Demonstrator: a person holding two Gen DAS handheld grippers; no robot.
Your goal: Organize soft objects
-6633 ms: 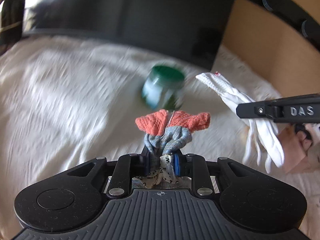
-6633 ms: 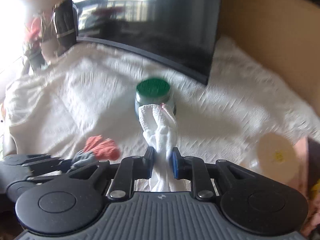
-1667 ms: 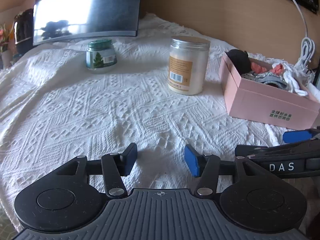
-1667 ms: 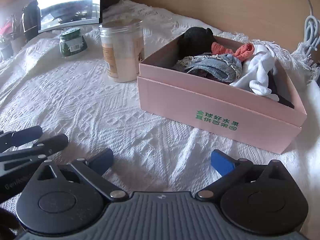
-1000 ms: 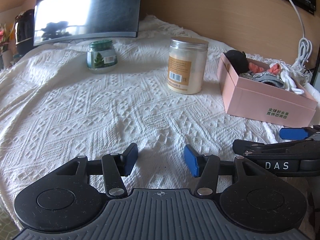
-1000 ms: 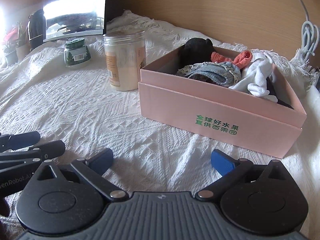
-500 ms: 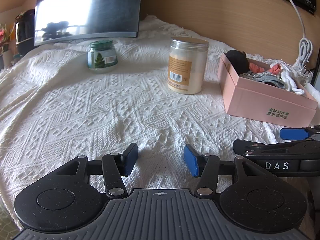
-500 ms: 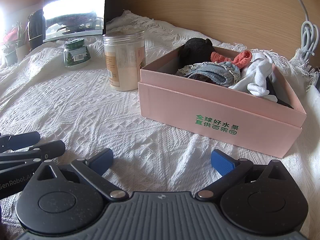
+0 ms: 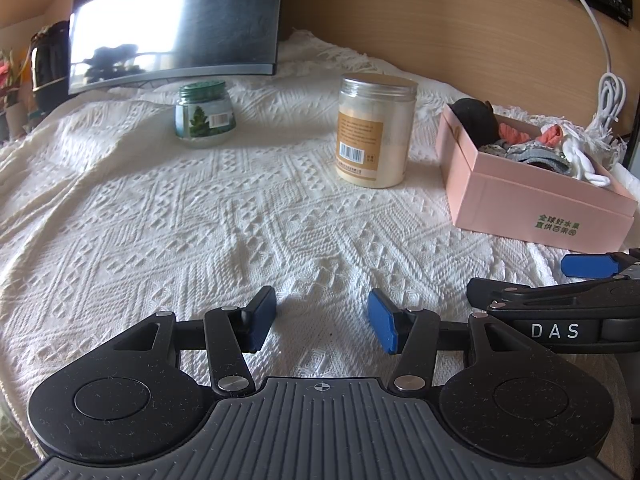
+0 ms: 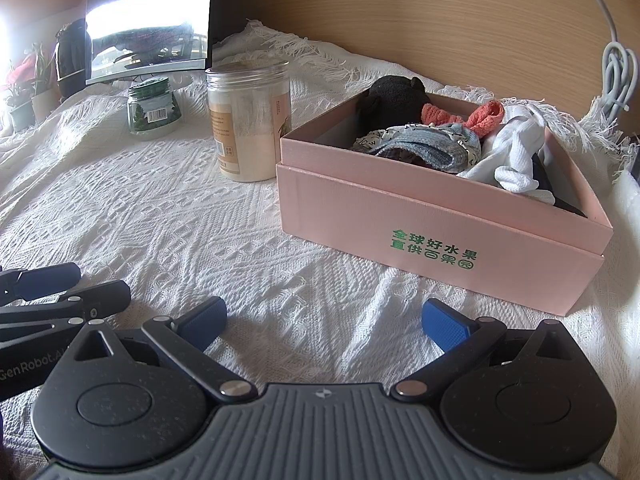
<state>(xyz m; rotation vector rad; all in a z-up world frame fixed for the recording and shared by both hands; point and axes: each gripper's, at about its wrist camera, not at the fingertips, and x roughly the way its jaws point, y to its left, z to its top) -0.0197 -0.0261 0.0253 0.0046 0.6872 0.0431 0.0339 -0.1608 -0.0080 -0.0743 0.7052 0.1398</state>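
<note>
Two hand-held grippers hover low over a white knitted bedspread (image 9: 200, 208), both angled downward and both empty. No hand shows in either view. The left gripper (image 9: 322, 320) has its blue pads partly apart, with only bare cloth between them. The right gripper (image 10: 324, 322) stands wider, its pads spread far apart above the bedspread, gripping nothing; in the left wrist view its side, lettered "DAS", juts in from the right edge, just beside the left gripper.

Just beyond the right gripper sits the pink box (image 10: 400, 216), printed with green characters on its front wall. The soft objects lie inside it: a white sock (image 10: 516, 152) toward the right, a grey-blue patterned sock (image 10: 436, 148) in the middle, orange-red cuffs (image 10: 486, 116) poking up behind, and a black plush item (image 10: 394, 98) at the far left corner.

Left of the box, close beside it, stands a clear jar of pale powder (image 10: 248, 120) with an orange label. Farther back and to the left is a squat green-lidded jar (image 10: 152, 110). Behind these a dark monitor (image 9: 176, 20) reflects window light, against a wooden wall panel (image 10: 400, 12) where a white cable (image 10: 618, 72) hangs coiled.
</note>
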